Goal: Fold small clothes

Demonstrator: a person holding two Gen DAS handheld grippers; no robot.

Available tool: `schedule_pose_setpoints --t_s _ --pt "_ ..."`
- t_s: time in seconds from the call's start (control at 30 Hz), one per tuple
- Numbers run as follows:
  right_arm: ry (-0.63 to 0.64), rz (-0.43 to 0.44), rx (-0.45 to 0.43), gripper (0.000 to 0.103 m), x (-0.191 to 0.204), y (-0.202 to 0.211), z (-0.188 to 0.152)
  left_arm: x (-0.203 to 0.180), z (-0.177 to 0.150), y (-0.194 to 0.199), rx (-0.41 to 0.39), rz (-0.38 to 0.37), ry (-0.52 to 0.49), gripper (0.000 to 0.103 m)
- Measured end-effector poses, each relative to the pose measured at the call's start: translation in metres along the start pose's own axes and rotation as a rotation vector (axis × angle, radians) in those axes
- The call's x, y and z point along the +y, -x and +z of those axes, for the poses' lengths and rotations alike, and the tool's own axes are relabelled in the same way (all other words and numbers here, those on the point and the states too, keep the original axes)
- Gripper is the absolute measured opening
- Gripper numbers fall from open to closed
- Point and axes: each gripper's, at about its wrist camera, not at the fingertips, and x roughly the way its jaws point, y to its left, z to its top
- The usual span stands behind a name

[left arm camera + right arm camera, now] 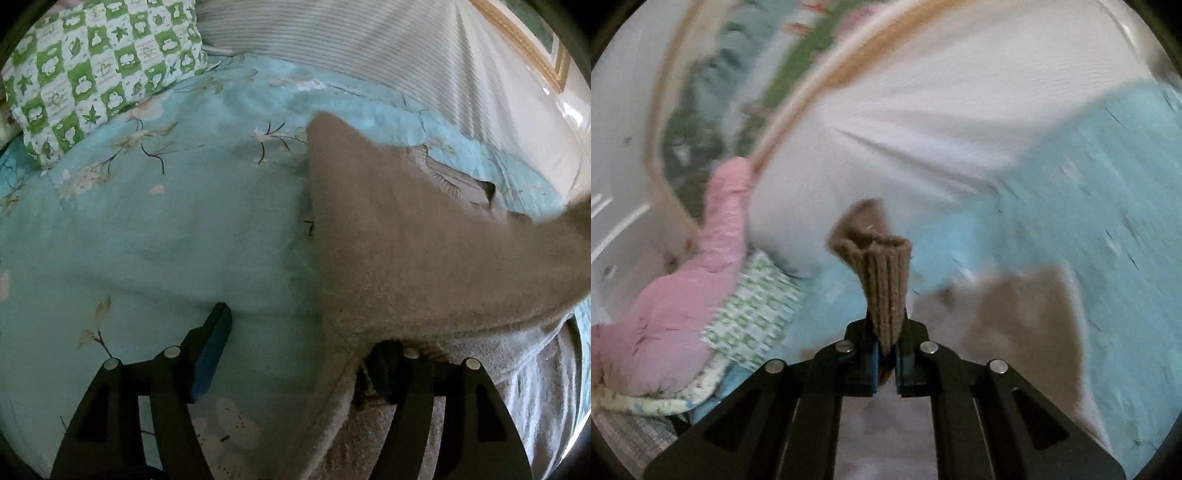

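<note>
Brown ribbed cuff [886, 280] is being pinched in the right claw [886, 363] while the left claw [299, 354], spread wide, is straddling the garment [406, 240] edge on the bed [147, 240]; keeping it taut should help.

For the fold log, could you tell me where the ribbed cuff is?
In the right wrist view, the ribbed cuff stands pinched in the right gripper, above the blue bedspread.

A green-checked pillow [92, 70] lies at the blue floral bedspread's [147, 240] far left corner; a pink quilt [676, 295] bunches nearby.
</note>
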Motion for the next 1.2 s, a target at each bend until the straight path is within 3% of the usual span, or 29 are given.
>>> schedule_pose_setpoints --t_s 0.13,0.2,0.33,0.47,0.57,0.63,0.73,0.9,1.0,1.03,1.07,1.17,1.2 --pt "-0.041 -0.108 0.107 0.007 -0.041 -0.025 -0.036 0.002 -0.002 0.003 -0.014 0.014 0.023 0.069" --pt "-0.068 -0.117 0.132 0.007 -0.053 -0.030 -0.048 0.006 -0.004 0.006 -0.022 0.019 0.049 0.069" --pt "-0.034 -0.086 0.077 0.007 -0.047 -0.016 -0.047 0.011 -0.008 0.008 -0.025 0.024 0.086 0.069" --pt "0.038 -0.168 0.116 0.009 -0.046 -0.019 -0.051 0.010 -0.010 0.008 -0.021 0.033 0.092 0.069" --pt "-0.002 -0.212 0.176 0.016 -0.058 -0.025 -0.060 0.012 -0.010 0.010 -0.004 0.021 0.095 0.069" --pt "-0.027 -0.235 0.177 0.031 -0.064 -0.018 -0.063 0.013 -0.012 0.012 0.009 0.009 0.084 0.069" --pt "-0.033 -0.219 0.177 0.036 -0.067 -0.005 -0.064 0.017 -0.017 0.020 0.036 -0.042 0.033 0.068" --pt "-0.046 -0.185 0.199 0.036 -0.073 0.003 -0.062 0.037 -0.014 0.040 0.053 -0.239 0.060 0.069" --pt "-0.007 -0.184 0.214 0.032 -0.067 -0.004 -0.058 0.046 0.008 0.036 0.054 -0.257 0.098 0.078" --pt "0.050 -0.201 0.207 0.014 -0.056 -0.006 -0.056 0.045 0.016 0.032 0.058 -0.253 0.099 0.079" --pt "0.079 -0.204 0.188 0.010 -0.050 -0.004 -0.055 0.045 0.025 0.026 0.062 -0.241 0.101 0.079" --pt "0.121 -0.279 0.159 0.011 -0.040 -0.001 -0.053 0.041 0.055 -0.005 0.111 -0.260 0.111 0.080" --pt "0.116 -0.322 0.193 0.021 -0.043 -0.006 -0.055 0.037 0.062 -0.014 0.133 -0.266 0.109 0.080"
